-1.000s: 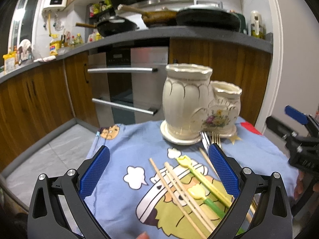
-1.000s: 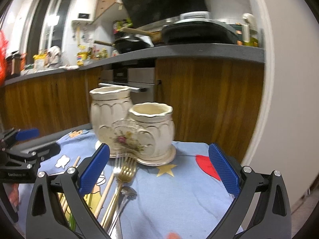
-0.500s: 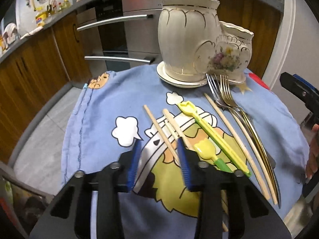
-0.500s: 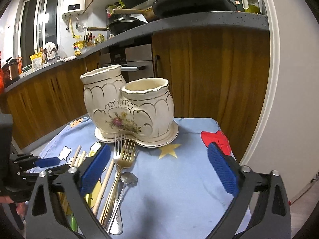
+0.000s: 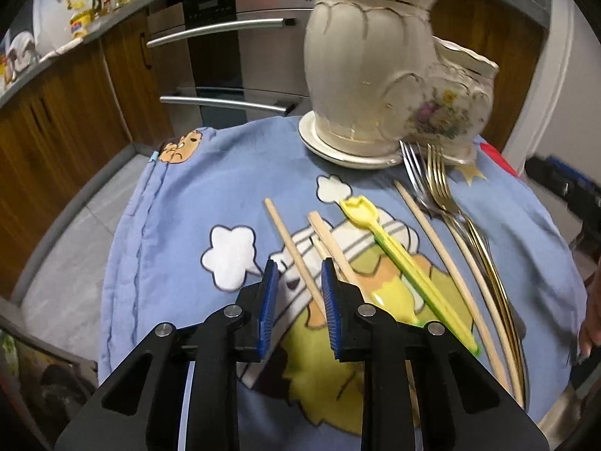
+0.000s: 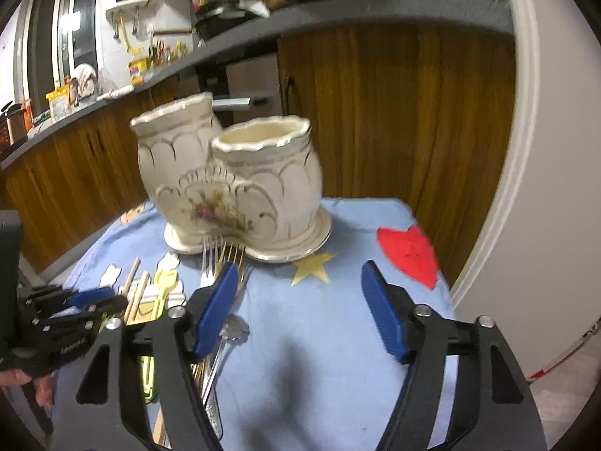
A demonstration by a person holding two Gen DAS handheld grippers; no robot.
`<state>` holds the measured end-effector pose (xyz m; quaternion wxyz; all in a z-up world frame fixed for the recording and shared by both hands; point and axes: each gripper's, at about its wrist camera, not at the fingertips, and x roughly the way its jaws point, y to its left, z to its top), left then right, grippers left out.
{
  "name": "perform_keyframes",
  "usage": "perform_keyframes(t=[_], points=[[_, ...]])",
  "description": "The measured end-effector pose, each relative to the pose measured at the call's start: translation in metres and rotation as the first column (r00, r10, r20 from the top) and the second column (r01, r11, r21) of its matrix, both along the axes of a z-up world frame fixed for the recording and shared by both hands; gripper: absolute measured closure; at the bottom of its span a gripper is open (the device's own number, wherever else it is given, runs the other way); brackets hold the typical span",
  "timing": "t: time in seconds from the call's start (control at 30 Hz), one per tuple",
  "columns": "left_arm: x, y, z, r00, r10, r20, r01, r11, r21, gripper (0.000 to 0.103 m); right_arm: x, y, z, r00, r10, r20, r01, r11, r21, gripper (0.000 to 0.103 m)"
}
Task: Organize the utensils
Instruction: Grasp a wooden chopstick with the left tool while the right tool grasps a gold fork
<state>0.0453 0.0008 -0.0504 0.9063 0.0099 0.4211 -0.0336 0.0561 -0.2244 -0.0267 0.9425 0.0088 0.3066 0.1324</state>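
Observation:
A cream two-pot ceramic utensil holder [image 5: 375, 75] [image 6: 233, 184] stands at the far side of a blue cartoon cloth [image 5: 180, 203]. In front of it lie several wooden chopsticks [image 5: 293, 251], yellow and green plastic utensils [image 5: 398, 267] and metal forks [image 5: 439, 184] [image 6: 218, 263]. My left gripper [image 5: 298, 274] is low over the cloth, jaws narrowed to a small gap astride one chopstick, not clamped. My right gripper [image 6: 300, 289] is open and empty, its left finger over the forks. The left gripper also shows in the right wrist view [image 6: 86, 300].
Wooden kitchen cabinets [image 5: 56, 112] and an oven with steel handles [image 5: 221, 30] stand behind the table. The table's edge drops to a grey tiled floor [image 5: 64, 263] at left. A white wall [image 6: 556, 188] is at right. A spoon [image 6: 233, 330] lies beside the forks.
My left gripper has come down towards the cloth and its jaws have narrowed from wide open to a small gap around a chopstick. My right gripper has moved closer to the forks and narrowed slightly.

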Motion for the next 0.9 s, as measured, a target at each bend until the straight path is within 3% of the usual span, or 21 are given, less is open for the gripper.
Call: perform_keyframes(t=[0.1, 0.27, 0.6, 0.77, 0.9], points=[[0.007, 0.004, 0.001, 1.0, 0.012, -0.008, -0.012, 1.0, -0.02, 0.078, 0.006, 0.004, -0.01, 0.997, 0.043, -0.067, -0.042, 0.999, 0.015, 0.042], [0.001, 0.006, 0.0, 1.0, -0.019, 0.008, 0.019, 1.0, 0.012, 0.093, 0.003, 0.013, -0.024, 0.976, 0.141, -0.167, -0.138, 0.99, 0.033, 0.052], [-0.002, 0.012, 0.0, 0.999, -0.051, 0.003, 0.051, 0.998, -0.02, 0.094, 0.007, 0.036, -0.027, 0.953, 0.228, -0.197, -0.215, 0.973, 0.087, 0.074], [-0.003, 0.013, 0.0, 0.999, -0.051, 0.006, 0.051, 0.998, -0.023, 0.094, 0.01, 0.043, -0.028, 0.946, 0.239, -0.217, -0.227, 0.971, 0.079, 0.092], [-0.004, 0.013, 0.0, 0.999, -0.054, 0.007, 0.054, 0.998, -0.028, 0.094, 0.01, 0.044, -0.028, 0.945, 0.241, -0.223, -0.228, 0.97, 0.083, 0.093]])
